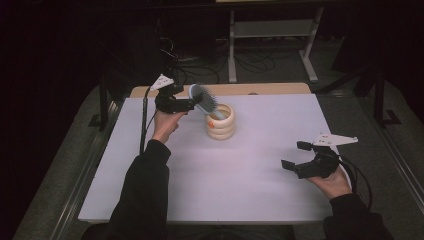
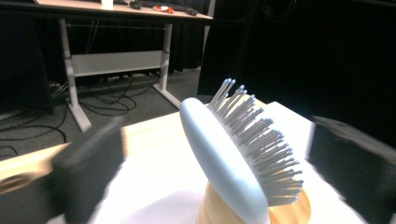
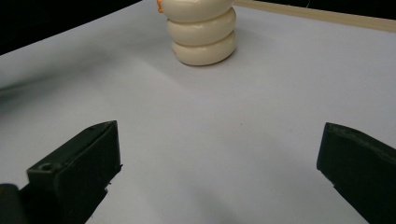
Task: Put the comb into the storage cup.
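- Nearest the high camera: dark sleeves, then right gripper over the white table, jaws spread wide, nothing between them.
- Farther back, left gripper by the hairbrush, jaws wide apart, pads clear of the brush head.
- Pale blue hairbrush standing tilted, handle down inside the cream ringed holder, bristles facing away from the left hand.
- Holder near the table's far edge, well apart from the right gripper.
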Demonstrator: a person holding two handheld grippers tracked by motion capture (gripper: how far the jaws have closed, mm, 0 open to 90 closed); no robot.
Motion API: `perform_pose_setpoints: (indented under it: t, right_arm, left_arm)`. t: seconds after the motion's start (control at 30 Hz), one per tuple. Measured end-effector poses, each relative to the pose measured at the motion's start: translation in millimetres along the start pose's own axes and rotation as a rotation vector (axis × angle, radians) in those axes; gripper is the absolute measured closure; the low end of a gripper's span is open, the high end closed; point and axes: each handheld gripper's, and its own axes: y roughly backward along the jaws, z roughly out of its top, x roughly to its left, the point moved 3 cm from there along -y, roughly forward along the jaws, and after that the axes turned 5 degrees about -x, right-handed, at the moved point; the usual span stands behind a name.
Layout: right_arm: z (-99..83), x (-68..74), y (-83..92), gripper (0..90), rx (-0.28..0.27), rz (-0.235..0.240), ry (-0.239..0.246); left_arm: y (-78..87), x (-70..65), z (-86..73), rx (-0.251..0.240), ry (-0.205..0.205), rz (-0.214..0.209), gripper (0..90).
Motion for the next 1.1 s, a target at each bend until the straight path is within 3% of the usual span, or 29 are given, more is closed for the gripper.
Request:
perform_pose_setpoints:
  t: [0.17, 0.43, 0.7, 1.1]
  right_arm:
    - [-0.4, 0.1, 0.1, 0.0, 0.004, 0.001, 0.000]
    - [-0.6, 0.2, 0.3, 0.0, 0.006, 0.000, 0.001]
    - [-0.8, 1.0, -0.2, 0.0, 0.012, 0.000, 0.009]
    - [-1.2, 0.9, -0.6, 0.0, 0.015, -0.005, 0.013]
  left_arm:
    - [6.1, 2.1, -0.5, -0.001, 0.006, -0.064, 0.0]
    - [16.6, -0.3, -1.4, 0.022, -0.049, -0.101, 0.0]
    - [31.1, -1.7, -2.9, -0.011, -0.059, -0.114, 0.0]
    - [53.3, 5.5, -13.1, -0.013, -0.071, -0.111, 0.0]
